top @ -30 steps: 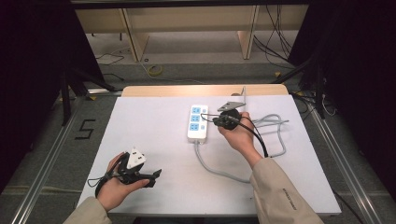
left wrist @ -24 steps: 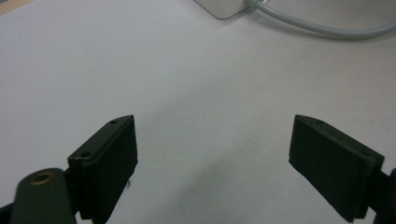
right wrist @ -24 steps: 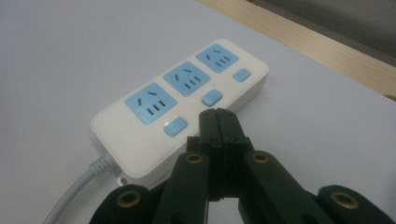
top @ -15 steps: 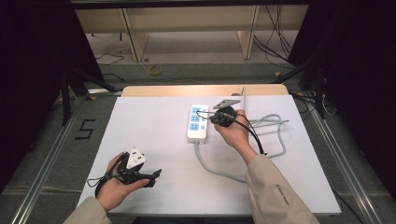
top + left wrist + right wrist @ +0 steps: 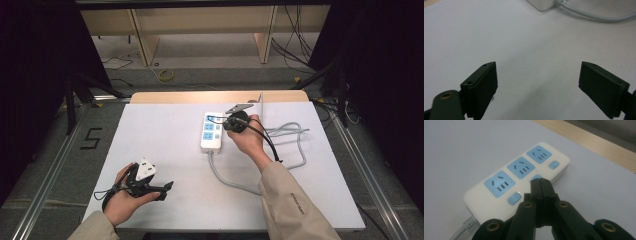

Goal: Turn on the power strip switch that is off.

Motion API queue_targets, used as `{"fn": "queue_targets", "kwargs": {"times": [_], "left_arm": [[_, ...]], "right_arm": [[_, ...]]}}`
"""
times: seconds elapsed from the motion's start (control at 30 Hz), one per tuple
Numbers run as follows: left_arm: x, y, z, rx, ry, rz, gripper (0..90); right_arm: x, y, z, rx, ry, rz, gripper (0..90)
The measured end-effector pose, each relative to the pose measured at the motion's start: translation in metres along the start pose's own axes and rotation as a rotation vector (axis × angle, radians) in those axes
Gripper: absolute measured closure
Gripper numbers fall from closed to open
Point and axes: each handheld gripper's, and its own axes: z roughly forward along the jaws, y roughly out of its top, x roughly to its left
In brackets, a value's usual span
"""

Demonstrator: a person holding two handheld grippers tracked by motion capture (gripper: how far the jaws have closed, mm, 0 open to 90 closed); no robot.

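Since the earlier frame the right gripper has moved a little toward the strip, and its tips are now at the strip's right edge. In the right gripper view its jaws are pressed together, holding nothing, over the middle switch, which they mostly hide. The strip lies near the middle of the table, long axis running front to back, cable end toward the person. The left gripper rests at the near left, jaws wide apart. Whether the tips touch the switch is not clear.
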Motion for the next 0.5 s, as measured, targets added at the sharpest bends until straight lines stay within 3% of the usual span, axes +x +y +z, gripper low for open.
{"fn": "queue_targets", "kwargs": {"times": [0.5], "left_arm": [[0.0,0.0003,0.0004,0.002,-0.002,0.002,15.1]], "right_arm": [[-0.0007,0.0081,0.0043,0.01,-0.001,0.005,90.0]]}}
